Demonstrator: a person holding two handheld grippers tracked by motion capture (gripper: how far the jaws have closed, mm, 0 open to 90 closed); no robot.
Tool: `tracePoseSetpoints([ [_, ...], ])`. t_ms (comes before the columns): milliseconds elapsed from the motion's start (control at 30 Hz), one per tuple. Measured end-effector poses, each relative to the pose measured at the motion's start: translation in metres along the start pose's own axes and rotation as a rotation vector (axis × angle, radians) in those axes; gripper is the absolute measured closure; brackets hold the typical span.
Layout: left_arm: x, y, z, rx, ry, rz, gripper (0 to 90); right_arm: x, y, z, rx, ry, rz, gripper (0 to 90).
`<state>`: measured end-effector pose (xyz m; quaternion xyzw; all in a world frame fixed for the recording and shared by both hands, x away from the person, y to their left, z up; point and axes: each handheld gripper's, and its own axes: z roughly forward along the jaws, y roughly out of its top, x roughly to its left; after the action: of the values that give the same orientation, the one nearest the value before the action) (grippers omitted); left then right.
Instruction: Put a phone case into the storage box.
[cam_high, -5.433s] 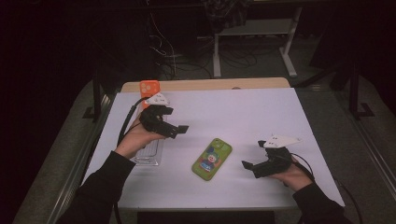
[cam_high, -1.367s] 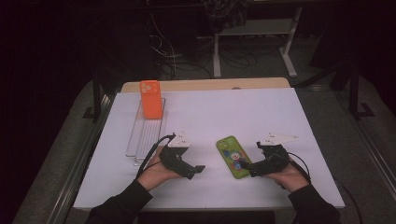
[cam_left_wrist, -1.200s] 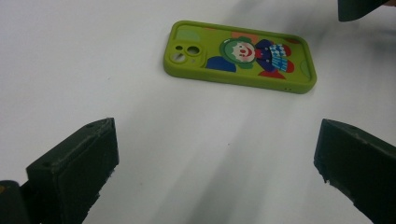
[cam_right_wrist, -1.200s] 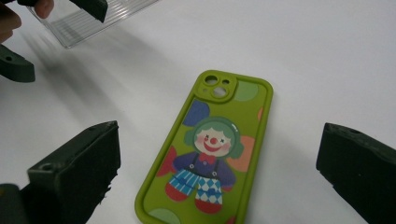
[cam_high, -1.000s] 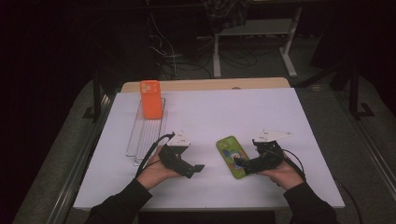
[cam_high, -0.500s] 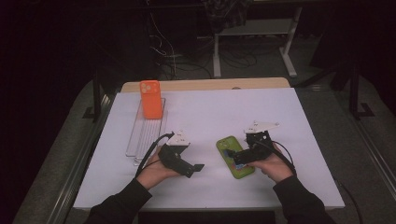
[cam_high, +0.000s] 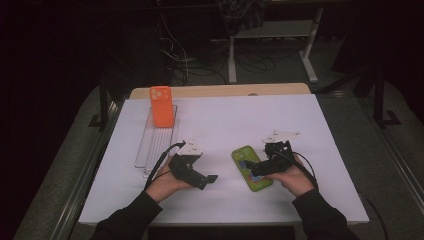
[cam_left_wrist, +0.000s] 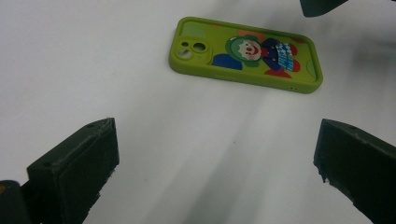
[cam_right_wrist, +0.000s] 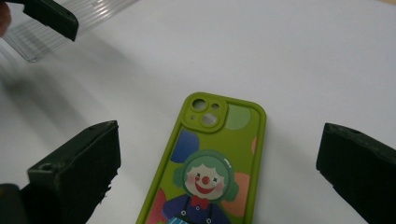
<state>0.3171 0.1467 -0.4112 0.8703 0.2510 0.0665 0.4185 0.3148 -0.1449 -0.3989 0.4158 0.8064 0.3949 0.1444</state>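
A green phone case (cam_high: 251, 167) with a clown picture lies flat on the white table, camera holes away from the person. My right gripper (cam_high: 254, 169) hangs over its near end, open, one jaw on each side of the case (cam_right_wrist: 210, 163). My left gripper (cam_high: 206, 181) rests on the table left of the case, open, with nothing between its jaws. Seen along the left gripper (cam_left_wrist: 217, 154), the green case (cam_left_wrist: 245, 53) lies a short way ahead. An orange phone case (cam_high: 161, 106) stands at the far end of a clear ridged tray (cam_high: 156, 145).
The white table sheet (cam_high: 225, 120) ends at a wooden edge (cam_high: 220, 91) at the back. Dark floor, cables and a stand's legs lie beyond. The clear tray (cam_right_wrist: 56, 32) shows far left in the right gripper view, behind a jaw of the left gripper (cam_right_wrist: 51, 16).
My right gripper has slid left from beside the green case to over its near end. The left gripper, which earlier came down from the tray, has stayed put over the last second.
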Motion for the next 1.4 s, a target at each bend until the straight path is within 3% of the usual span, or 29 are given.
tracePoseSetpoints([
  [333, 0.001, -0.002, 0.000, 0.001, 0.001, -0.021, 0.0, 0.004, -0.010, 0.006, 0.048, -0.001, 0.018, 0.0],
  [500, 0.000, -0.002, 0.000, 0.000, 0.003, -0.020, 0.0, 0.008, -0.015, 0.011, 0.076, -0.009, -0.015, 0.0],
  [567, 0.000, -0.003, 0.000, 0.001, 0.002, -0.021, 0.0, 0.010, -0.017, 0.012, 0.097, -0.012, 0.004, 0.0],
  [767, 0.000, -0.004, 0.000, -0.003, 0.002, -0.028, 0.0, 0.010, -0.023, 0.019, 0.142, -0.035, -0.017, 0.0],
  [833, 0.001, -0.004, 0.000, 0.011, 0.003, -0.013, 0.0, 0.011, -0.025, 0.022, 0.156, -0.037, -0.014, 0.0],
  [1000, -0.001, -0.005, 0.002, -0.004, 0.000, -0.043, 0.0, 0.012, -0.027, 0.026, 0.178, -0.042, -0.007, 0.0],
  [1033, 0.000, -0.005, 0.002, 0.012, 0.000, -0.025, 0.0, 0.013, -0.028, 0.026, 0.185, -0.044, -0.002, 0.0],
  [1067, -0.001, -0.005, 0.003, -0.003, -0.001, -0.042, 0.0, 0.012, -0.028, 0.027, 0.191, -0.043, -0.007, 0.0],
  [1400, -0.001, -0.006, 0.003, 0.006, -0.011, -0.031, 0.0, 0.017, -0.030, 0.032, 0.232, -0.059, -0.030, 2.8],
])
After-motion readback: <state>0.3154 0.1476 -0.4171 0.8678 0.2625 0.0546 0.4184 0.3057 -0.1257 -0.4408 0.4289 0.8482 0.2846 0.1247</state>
